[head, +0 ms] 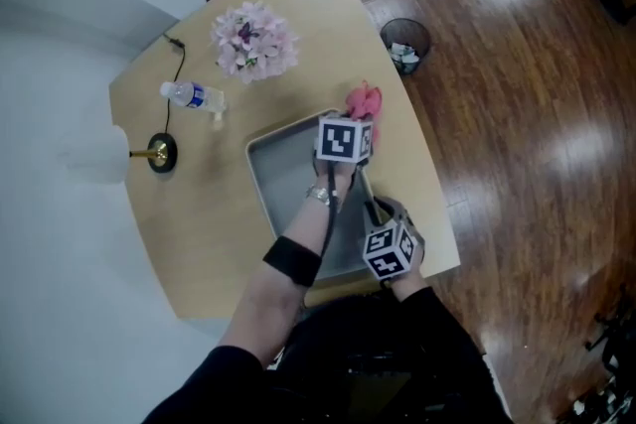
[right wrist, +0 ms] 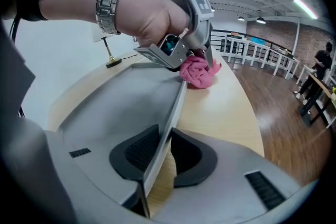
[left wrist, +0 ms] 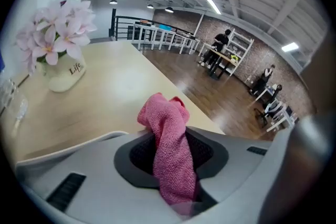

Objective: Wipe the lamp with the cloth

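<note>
Holding the cloth [left wrist: 169, 128] was the job of the left claw [left wrist: 173, 157], which was clamped on it. The pink fabric stood bunched between the dark pads, and a loose fold projected beyond the tips. In the head view the cloth hung just past the far rim of the tray [head: 270, 176], near the right-hand edge of the surface [head: 199, 233]. The right claw [right wrist: 164, 157] was closed on the tray's near wall, with the thin rim pinched between its pads.

The lamp [head: 161, 152] stood at the opposite side of the surface, well apart from the cloth. The water bottle [head: 194, 96] and the vase of flowers [head: 254, 42] lay near the likely crossing path.

Probable faults from this state:

1. Cloth slip. Only a narrow band of fabric appeared to be gripped, so dragging it over the lamp could pull it free.
2. Collision in transit. A low crossing risked striking the bottle, which looked light, or brushing the flowers.
3. Lamp upset. The lamp showed a small round base and a slim stem and stood close to the surface's edge. Sideways wiping pressure, with no second claw steadying it, could tip it. Its cable [head: 179, 65] could also snag the claw.
4. Tray drag. With the right claw locked on the rim, a long reach by the left arm could shift the tray.
</note>
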The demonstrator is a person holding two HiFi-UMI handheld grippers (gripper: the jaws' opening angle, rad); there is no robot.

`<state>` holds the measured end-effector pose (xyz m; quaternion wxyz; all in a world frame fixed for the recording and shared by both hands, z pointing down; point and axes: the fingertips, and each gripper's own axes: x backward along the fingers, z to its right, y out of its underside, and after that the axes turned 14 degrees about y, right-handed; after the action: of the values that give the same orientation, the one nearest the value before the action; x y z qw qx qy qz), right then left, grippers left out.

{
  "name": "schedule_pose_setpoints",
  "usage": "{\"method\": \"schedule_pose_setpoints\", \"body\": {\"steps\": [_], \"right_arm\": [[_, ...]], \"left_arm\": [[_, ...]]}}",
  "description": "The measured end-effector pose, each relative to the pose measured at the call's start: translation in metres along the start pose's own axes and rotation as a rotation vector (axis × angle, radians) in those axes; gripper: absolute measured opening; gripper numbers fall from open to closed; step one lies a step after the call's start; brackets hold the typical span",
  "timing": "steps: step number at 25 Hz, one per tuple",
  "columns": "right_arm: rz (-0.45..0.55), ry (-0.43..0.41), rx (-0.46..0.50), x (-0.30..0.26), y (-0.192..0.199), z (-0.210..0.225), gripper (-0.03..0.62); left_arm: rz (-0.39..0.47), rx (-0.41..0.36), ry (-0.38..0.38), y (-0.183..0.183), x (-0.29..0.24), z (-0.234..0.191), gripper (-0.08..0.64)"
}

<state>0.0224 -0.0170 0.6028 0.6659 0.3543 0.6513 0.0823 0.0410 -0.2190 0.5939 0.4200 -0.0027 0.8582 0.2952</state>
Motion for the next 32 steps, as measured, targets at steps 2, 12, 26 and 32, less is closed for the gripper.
{"method": "schedule_pose_setpoints", "body": {"steps": [2, 12, 26, 32], "right_arm": [[0.002, -0.006, 0.002, 0.0, 0.0, 0.0, 0.084], [0.041, -0.021, 0.008, 0.004, -0.011, 0.002, 0.086], [-0.001, -0.037, -0.018, -0.003, 0.0, 0.001, 0.089], [-0.027, -0.121, -0.05, 0.0, 0.003, -0.002, 0.101]], "left_arm": [[-0.024, 0.005, -0.026, 0.009, -0.002, 0.003, 0.126], [0.095, -0.107, -0.101, -0.013, 0.048, -0.011, 0.124], [-0.113, -0.151, 0.004, 0.041, 0.042, -0.013, 0.118], [-0.161, -0.167, 0.037, 0.073, 0.045, 0.012, 0.118]]}}
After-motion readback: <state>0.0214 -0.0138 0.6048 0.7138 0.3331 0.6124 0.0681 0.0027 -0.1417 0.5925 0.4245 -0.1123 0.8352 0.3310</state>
